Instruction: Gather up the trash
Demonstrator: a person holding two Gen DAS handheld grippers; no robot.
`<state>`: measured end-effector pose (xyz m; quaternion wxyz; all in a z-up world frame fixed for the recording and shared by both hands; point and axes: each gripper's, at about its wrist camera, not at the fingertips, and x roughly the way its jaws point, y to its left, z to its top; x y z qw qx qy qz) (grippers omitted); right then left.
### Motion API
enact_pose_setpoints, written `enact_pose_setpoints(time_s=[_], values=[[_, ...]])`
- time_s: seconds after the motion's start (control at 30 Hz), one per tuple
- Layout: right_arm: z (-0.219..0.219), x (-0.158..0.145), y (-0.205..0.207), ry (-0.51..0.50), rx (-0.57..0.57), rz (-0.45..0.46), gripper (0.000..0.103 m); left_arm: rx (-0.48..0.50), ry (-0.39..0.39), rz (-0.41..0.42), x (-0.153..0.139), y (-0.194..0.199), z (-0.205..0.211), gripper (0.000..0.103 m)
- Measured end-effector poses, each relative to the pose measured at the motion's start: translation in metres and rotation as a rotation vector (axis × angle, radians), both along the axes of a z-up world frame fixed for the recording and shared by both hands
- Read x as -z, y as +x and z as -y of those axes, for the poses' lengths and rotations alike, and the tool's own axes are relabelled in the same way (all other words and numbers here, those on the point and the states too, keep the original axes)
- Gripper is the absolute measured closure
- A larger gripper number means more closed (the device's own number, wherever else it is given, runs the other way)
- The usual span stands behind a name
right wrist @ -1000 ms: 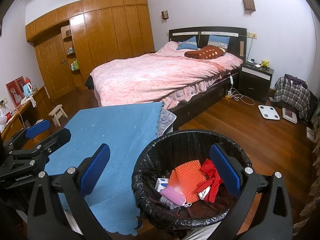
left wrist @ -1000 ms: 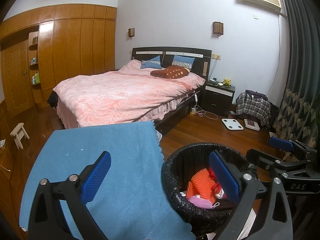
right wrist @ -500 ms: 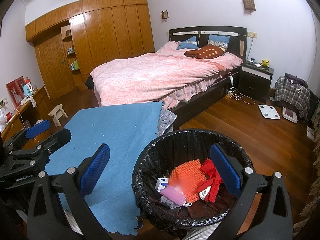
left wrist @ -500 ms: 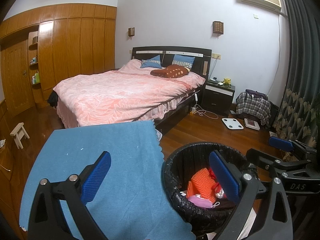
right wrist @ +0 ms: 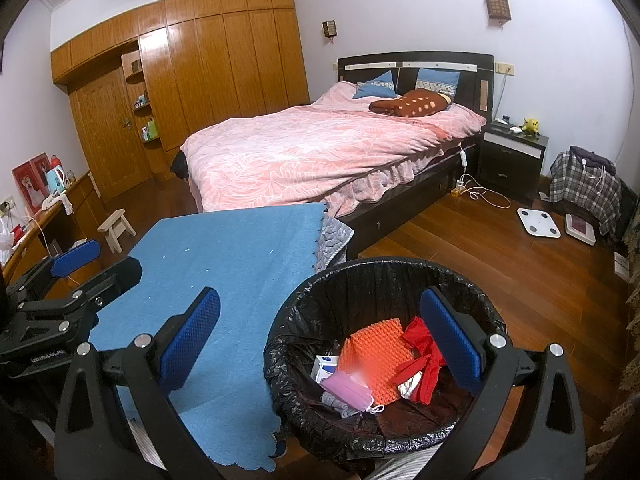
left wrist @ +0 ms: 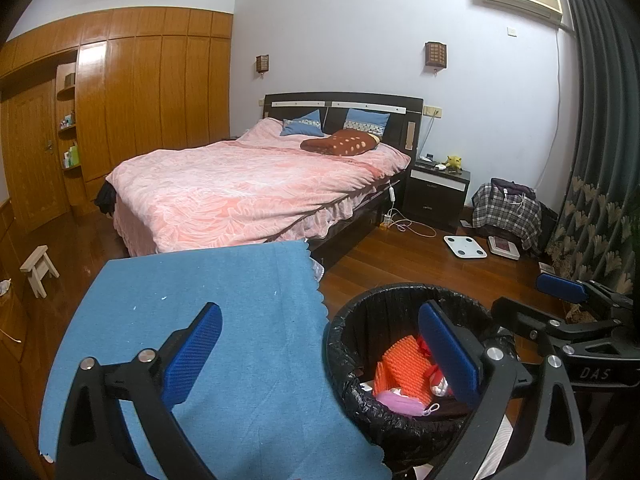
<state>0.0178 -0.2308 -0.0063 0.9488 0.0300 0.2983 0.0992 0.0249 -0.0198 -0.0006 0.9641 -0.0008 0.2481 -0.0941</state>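
A round bin with a black liner (right wrist: 360, 280) (left wrist: 372, 304) stands on the wooden floor beside a table under a blue cloth (right wrist: 236, 272) (left wrist: 224, 300). Inside lie an orange bumpy sheet (right wrist: 376, 348) (left wrist: 402, 364), a red wrapper (right wrist: 422, 352), a pink face mask (right wrist: 346, 388) (left wrist: 400, 402) and a small white-and-blue box (right wrist: 326, 366). My left gripper (left wrist: 320, 344) hovers open over the cloth's edge and the bin rim, holding nothing. My right gripper (right wrist: 320, 328) is open and empty above the bin's left rim.
A bed with a pink quilt (right wrist: 328, 144) fills the middle of the room. A nightstand (right wrist: 512, 152), white scale (right wrist: 536, 222), floor cables (right wrist: 480, 196) and a plaid-covered pile (right wrist: 584, 184) sit right. A small stool (right wrist: 116, 228) and wardrobe (right wrist: 180, 80) are left.
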Motion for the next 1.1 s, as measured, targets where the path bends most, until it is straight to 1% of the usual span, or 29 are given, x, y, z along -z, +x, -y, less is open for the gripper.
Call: enact_pose_setpoints(time_s=[0.53, 0.67, 1.1], values=[[0.0001, -0.0008, 0.0002, 0.0, 0.0, 0.0, 0.005, 0.001, 0.001, -0.004, -0.001, -0.0001, -0.0003, 0.006], [-0.0009, 0.0006, 0.0005, -0.001, 0.001, -0.002, 0.005, 0.002, -0.003, -0.009, 0.0074, -0.0016, -0.002, 0.006], [-0.0016, 0.0019, 0.0013, 0.0, 0.0, -0.004, 0.005, 0.001, 0.0, -0.01, 0.0072, -0.0003, -0.0011, 0.006]])
